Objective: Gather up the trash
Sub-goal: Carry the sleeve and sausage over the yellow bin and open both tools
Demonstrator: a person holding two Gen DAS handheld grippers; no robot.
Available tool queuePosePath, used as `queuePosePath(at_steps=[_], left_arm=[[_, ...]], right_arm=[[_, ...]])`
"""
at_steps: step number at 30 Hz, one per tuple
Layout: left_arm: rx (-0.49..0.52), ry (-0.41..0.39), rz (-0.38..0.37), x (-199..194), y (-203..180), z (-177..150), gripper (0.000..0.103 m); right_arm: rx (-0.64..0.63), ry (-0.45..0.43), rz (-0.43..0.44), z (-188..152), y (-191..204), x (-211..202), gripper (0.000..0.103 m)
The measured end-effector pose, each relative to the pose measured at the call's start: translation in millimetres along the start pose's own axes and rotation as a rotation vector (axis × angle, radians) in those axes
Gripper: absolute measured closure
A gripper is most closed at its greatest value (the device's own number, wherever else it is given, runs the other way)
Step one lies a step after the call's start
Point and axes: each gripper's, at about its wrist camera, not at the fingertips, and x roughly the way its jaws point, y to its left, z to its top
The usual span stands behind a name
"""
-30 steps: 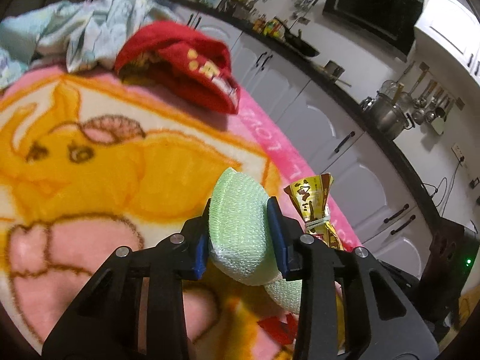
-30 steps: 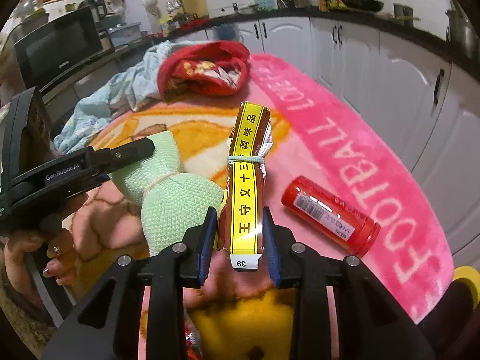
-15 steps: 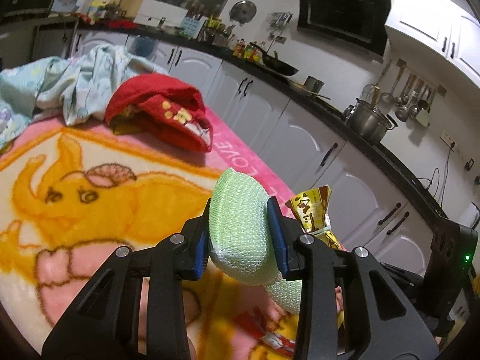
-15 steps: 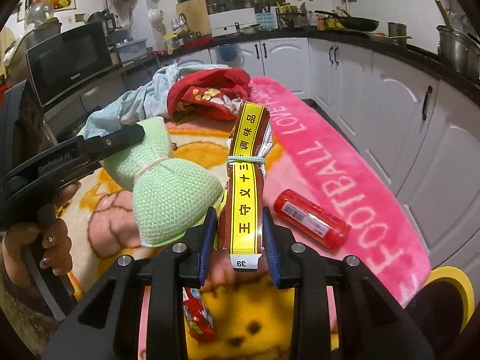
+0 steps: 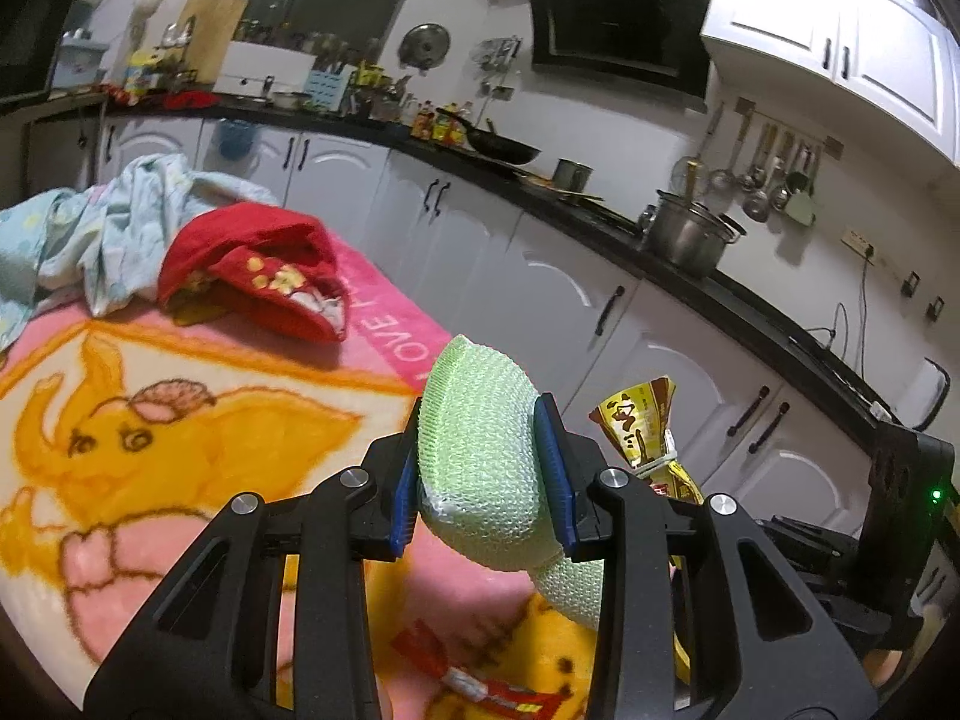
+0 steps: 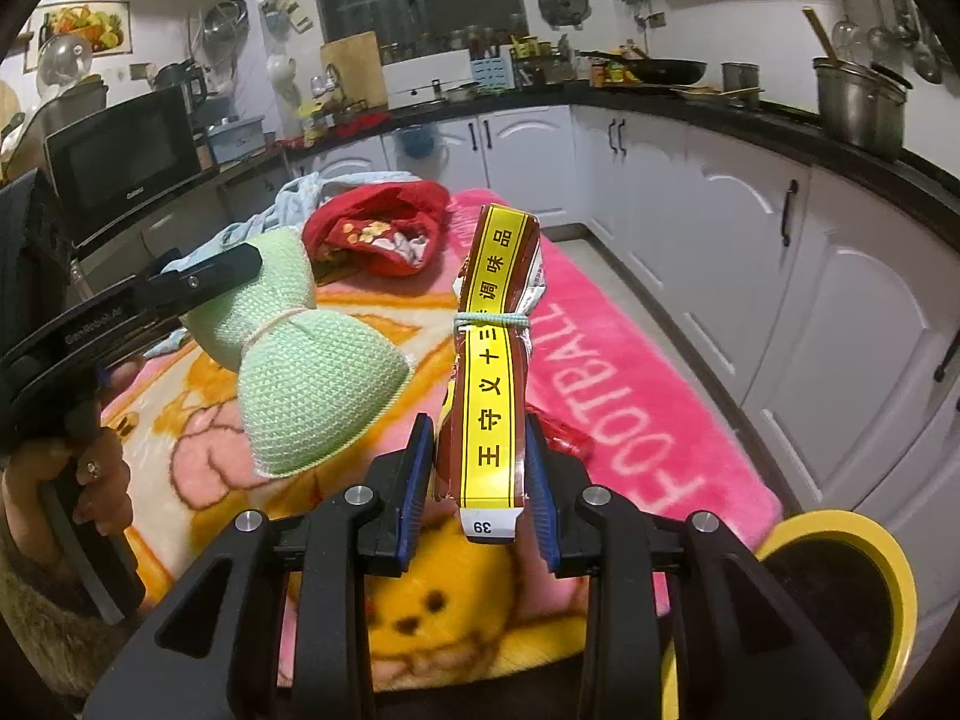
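Note:
My left gripper [image 5: 483, 474] is shut on a pale green mesh bundle [image 5: 480, 456] tied at its middle, held up above the blanket [image 5: 180, 420]. The same green mesh bundle [image 6: 312, 372] hangs at the left of the right wrist view, with the left gripper's finger [image 6: 204, 276] on it. My right gripper [image 6: 480, 480] is shut on a brown and yellow seasoning packet [image 6: 495, 372] tied with string, held upright above the blanket [image 6: 630, 396]. That seasoning packet [image 5: 645, 426] shows just right of the green bundle. A yellow-rimmed bin [image 6: 840, 600] stands at the lower right, below the table edge.
A red snack wrapper [image 5: 492, 684] lies on the blanket below my left gripper. A red item [image 6: 558, 438] lies partly hidden behind the right finger. A red cloth [image 5: 252, 276] and a light patterned cloth [image 5: 90, 234] sit at the far end. White cabinets [image 6: 780, 276] line the right side.
Both grippers have risen and drawn back from the blanket with their items held. The yellow-rimmed bin has come into the right wrist view at the lower right.

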Motion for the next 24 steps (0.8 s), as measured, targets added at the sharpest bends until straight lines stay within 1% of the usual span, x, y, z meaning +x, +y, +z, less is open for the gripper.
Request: queuePosePath(at_steps=[15, 24], left_arm=[[0.091, -0.001, -0.077, 5, -54, -8, 0.076], [0.155, 0.020, -0.127, 13, -90, -21, 0.076]], right_arm=[[0.078, -0.036, -0.100, -25, -46, -49, 0.074], [0.134, -0.061, -0.153, -42, -71, -75, 0.074]])
